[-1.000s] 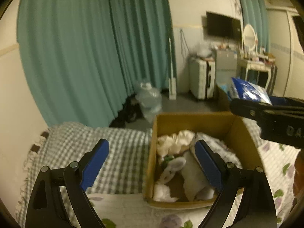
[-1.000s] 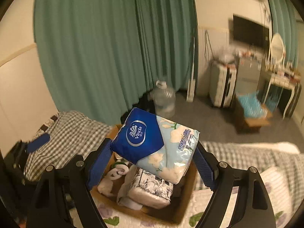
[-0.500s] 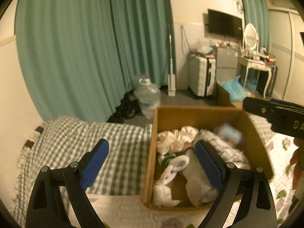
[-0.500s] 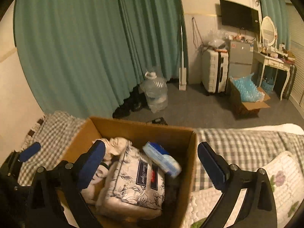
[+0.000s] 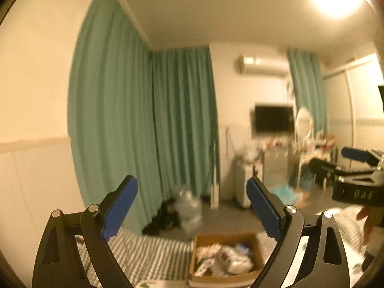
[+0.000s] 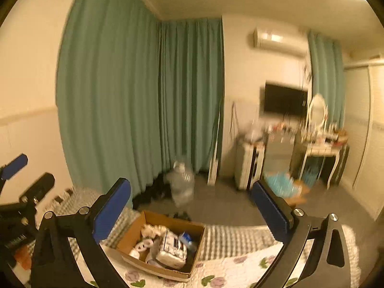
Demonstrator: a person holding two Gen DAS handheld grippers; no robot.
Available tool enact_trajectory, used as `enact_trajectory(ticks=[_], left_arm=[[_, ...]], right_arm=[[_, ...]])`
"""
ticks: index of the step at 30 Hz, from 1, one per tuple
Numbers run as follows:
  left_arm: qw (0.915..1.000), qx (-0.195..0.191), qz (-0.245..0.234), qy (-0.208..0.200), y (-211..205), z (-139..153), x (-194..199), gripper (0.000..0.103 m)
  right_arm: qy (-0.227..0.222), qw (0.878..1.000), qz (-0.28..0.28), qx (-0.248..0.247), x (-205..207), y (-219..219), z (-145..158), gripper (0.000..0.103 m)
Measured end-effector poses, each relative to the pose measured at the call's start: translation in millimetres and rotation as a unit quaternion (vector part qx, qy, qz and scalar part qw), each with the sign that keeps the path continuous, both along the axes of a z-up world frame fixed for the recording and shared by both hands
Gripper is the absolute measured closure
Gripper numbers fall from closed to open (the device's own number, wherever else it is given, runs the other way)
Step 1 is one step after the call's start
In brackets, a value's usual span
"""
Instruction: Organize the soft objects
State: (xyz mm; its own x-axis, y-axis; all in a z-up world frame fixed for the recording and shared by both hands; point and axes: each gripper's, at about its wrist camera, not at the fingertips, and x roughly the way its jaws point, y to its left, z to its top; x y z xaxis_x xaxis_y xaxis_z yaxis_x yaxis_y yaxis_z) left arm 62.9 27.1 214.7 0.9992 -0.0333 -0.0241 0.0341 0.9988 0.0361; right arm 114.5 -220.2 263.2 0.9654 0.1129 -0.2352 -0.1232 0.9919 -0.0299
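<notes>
A cardboard box (image 6: 134, 234) sits on the bed, far below both grippers; it also shows in the left wrist view (image 5: 198, 238). It holds white cloth items (image 6: 153, 230), a patterned tissue pack (image 6: 172, 248) and the blue tissue pack (image 6: 185, 237). My left gripper (image 5: 191, 208) is open and empty, raised high above the box. My right gripper (image 6: 190, 212) is open and empty, also raised. The right gripper also shows at the right edge of the left wrist view (image 5: 357, 175); the left gripper shows at the left edge of the right wrist view (image 6: 19, 192).
The bed has a checked sheet (image 6: 230, 240) and a floral quilt (image 6: 230, 273). Beyond it are teal curtains (image 6: 144, 108), a water jug (image 6: 182, 182) on the floor, a white suitcase (image 6: 249, 165), a dressing table (image 6: 321, 148) and a wall TV (image 6: 285, 100).
The right gripper opened and let the blue tissue pack drop into the box. Both grippers then lifted and tilted up, so the box now looks small and low.
</notes>
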Motion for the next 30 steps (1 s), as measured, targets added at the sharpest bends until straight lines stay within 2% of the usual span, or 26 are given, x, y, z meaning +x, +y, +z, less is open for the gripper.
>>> enact_trajectory(ticks=[3,5,8,12,16,20,23,27,30], left_arm=[[0.9994,-0.01,-0.007,-0.032,1.8,15.0,-35.9,0.003],[0.9991,-0.008,-0.012,-0.039,2.3,18.1,-49.1,0.003],[0.9992,0.001,-0.011,-0.038,0.4,12.7,-57.9,0.003],[0.9993,0.011,-0.017,-0.033,-1.7,-8.7,-55.3,0.003],[0.9995,0.02,-0.017,-0.016,-3.2,-41.2,-49.2,0.003],[0.9992,0.039,-0.003,0.001,-1.8,-85.1,-36.8,0.003],[0.9981,0.054,0.007,0.028,2.4,-121.9,-22.5,0.003],[0.9963,0.03,0.011,0.08,15.4,-158.1,3.2,0.003],[0.9955,0.011,0.002,0.095,21.4,-173.4,3.8,0.003]], right_arm=[[-0.05,0.999,0.005,0.001,-55.2,-5.1,25.8,0.0],[-0.081,0.997,0.015,0.001,-88.3,-5.5,35.9,0.0],[-0.092,0.995,0.032,0.011,-117.1,-6.8,38.1,0.0],[-0.096,0.994,0.04,0.028,-136.6,-10.9,23.8,0.0],[-0.081,0.995,0.041,0.041,-135.5,-9.7,-12.1,0.0],[-0.055,0.997,0.037,0.045,-115.3,-1.2,-69.8,0.0],[-0.014,0.998,0.036,0.048,-86.5,6.7,-118.6,0.0],[0.015,0.999,0.016,0.027,-62.0,15.5,-170.9,0.0],[0.034,0.999,0.011,0.03,-53.1,17.3,-195.3,0.0]])
